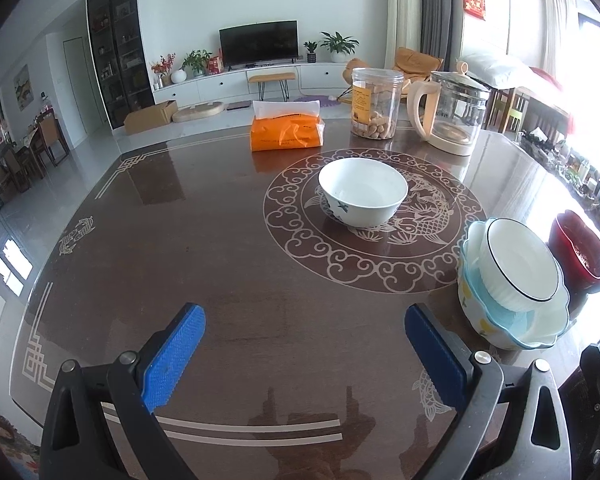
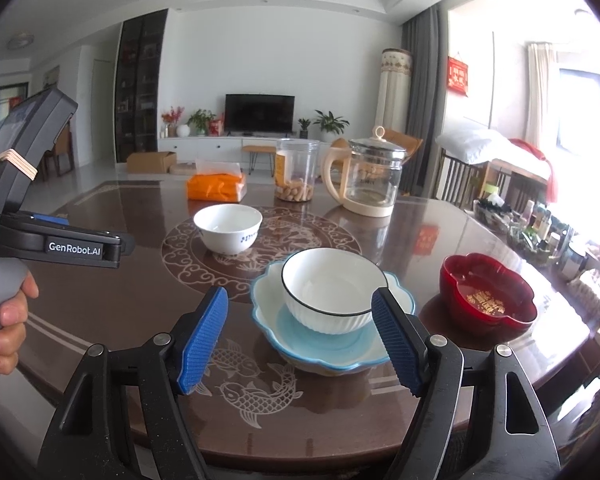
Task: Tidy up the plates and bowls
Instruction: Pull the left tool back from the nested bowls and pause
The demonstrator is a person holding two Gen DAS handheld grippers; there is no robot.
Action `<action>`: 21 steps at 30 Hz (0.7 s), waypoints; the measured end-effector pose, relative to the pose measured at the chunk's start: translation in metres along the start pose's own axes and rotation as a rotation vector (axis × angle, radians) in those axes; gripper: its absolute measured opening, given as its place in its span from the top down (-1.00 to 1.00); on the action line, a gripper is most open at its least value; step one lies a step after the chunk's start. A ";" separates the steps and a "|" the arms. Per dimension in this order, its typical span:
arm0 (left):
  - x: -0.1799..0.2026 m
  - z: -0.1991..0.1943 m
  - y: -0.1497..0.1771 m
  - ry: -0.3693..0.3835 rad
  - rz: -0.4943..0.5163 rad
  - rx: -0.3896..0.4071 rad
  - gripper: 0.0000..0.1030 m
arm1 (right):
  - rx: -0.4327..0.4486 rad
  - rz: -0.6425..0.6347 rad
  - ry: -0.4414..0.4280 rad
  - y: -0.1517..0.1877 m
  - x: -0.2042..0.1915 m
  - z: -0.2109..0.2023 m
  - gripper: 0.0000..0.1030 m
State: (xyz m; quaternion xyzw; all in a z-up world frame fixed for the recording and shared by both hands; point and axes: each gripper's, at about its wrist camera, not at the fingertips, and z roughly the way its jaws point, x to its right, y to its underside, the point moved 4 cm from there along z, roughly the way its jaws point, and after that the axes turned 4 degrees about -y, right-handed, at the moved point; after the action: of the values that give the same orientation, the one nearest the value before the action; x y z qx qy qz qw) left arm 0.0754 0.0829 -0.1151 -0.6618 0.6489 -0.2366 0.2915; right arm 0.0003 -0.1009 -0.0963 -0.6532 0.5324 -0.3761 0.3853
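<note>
Left gripper: jaws spread, nothing held; blue-patterned white bowl seen well ahead of jaws, alone on table.
Right gripper: jaws spread, nothing pinched; black-rimmed ribbed bowl nested in blue scalloped bowl, both just ahead, betw. fingertips.
Red bowl to right of right jaws, apart from stack.
Progress judged partial: one nesting done; patterned bowl & red bowl left to be stacked. No plates seen.

Black-rimmed white bowl in a blue-edged scalloped dish, red lobed bowl, dark brown fish-patterned table.
</note>
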 end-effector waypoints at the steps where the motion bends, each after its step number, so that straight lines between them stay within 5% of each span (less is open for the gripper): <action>1: 0.000 0.001 0.001 0.016 -0.001 -0.001 -0.94 | 0.007 -0.001 -0.003 0.000 0.000 -0.002 -0.51; 7: 0.007 0.011 0.010 0.069 0.023 -0.025 -0.94 | 0.046 -0.012 -0.023 0.001 -0.003 -0.012 -0.51; 21: -0.020 0.021 0.006 -0.046 -0.021 -0.064 -0.94 | 0.058 -0.016 -0.022 0.001 -0.001 -0.013 -0.51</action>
State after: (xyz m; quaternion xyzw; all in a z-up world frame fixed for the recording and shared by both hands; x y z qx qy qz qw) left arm 0.0846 0.1044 -0.1327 -0.6830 0.6422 -0.2035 0.2824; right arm -0.0122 -0.1009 -0.0915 -0.6502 0.5118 -0.3869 0.4069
